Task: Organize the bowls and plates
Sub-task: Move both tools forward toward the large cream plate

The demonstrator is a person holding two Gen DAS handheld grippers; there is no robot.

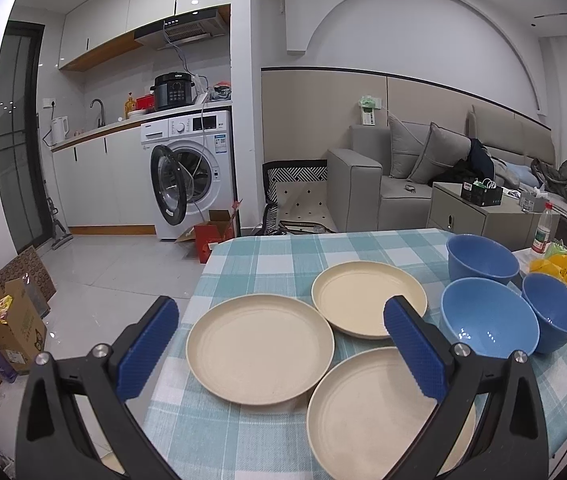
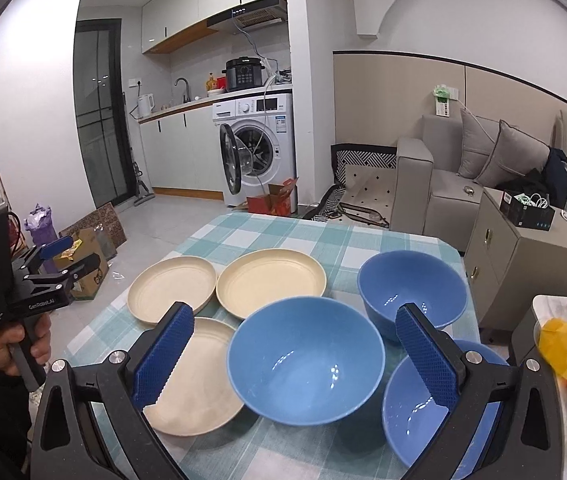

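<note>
both tongs, left and right, gape empty, seemingly above plates and bowls.

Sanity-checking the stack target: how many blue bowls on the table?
3, none stacked: the far bowl sits toward the sofa side, the middle bowl beside the cream plates, and the near-right bowl is partly hidden behind the right gripper.
</note>
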